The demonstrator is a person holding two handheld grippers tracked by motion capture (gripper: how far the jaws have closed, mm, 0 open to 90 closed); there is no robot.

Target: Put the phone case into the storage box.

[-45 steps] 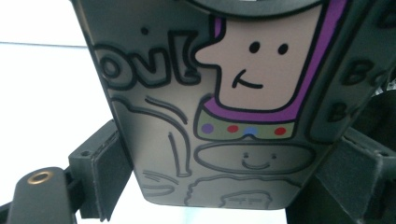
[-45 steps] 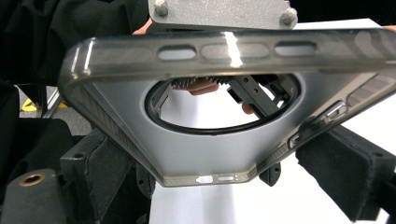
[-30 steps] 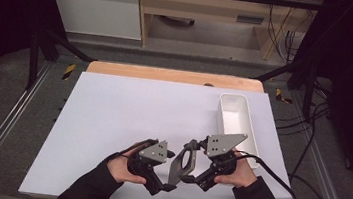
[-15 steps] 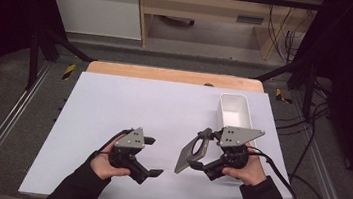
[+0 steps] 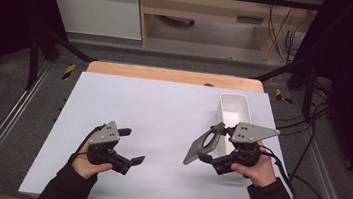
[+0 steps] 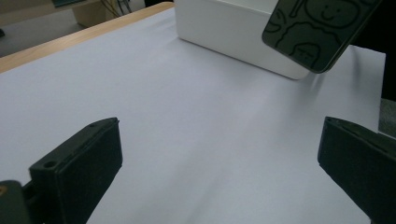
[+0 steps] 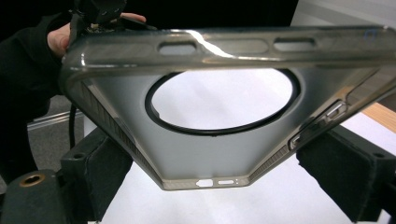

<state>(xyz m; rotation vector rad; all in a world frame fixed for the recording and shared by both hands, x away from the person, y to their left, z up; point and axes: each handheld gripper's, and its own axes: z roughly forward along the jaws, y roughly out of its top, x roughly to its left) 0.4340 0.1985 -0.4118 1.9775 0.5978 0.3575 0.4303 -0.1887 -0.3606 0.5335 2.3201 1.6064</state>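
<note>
A translucent grey phone case (image 5: 196,151) with a round black ring hangs tilted above the white sheet, and my right gripper (image 5: 209,143) is shut on it. In the right gripper view the case (image 7: 219,154) spans the frame, pinched at its two long edges between the black pads (image 7: 100,168). My left gripper (image 5: 133,146) stands open with nothing in it, over the sheet well to the left of the case. Seen from the left gripper view, the case's (image 6: 322,25) dark doodled back shows at top right, beyond the open left gripper (image 6: 219,158).
A white rectangular tray (image 5: 219,109) sits at the back right of the white sheet (image 5: 163,108), just behind the right gripper; the same tray (image 6: 233,28) appears in the left gripper view. A wooden table edge (image 5: 167,74) runs along the far side. Cables trail at the right.
The two grippers were together at the case a second ago. The left one has let go, opened and drawn away to the left. The right one keeps the case, shifted slightly right.
</note>
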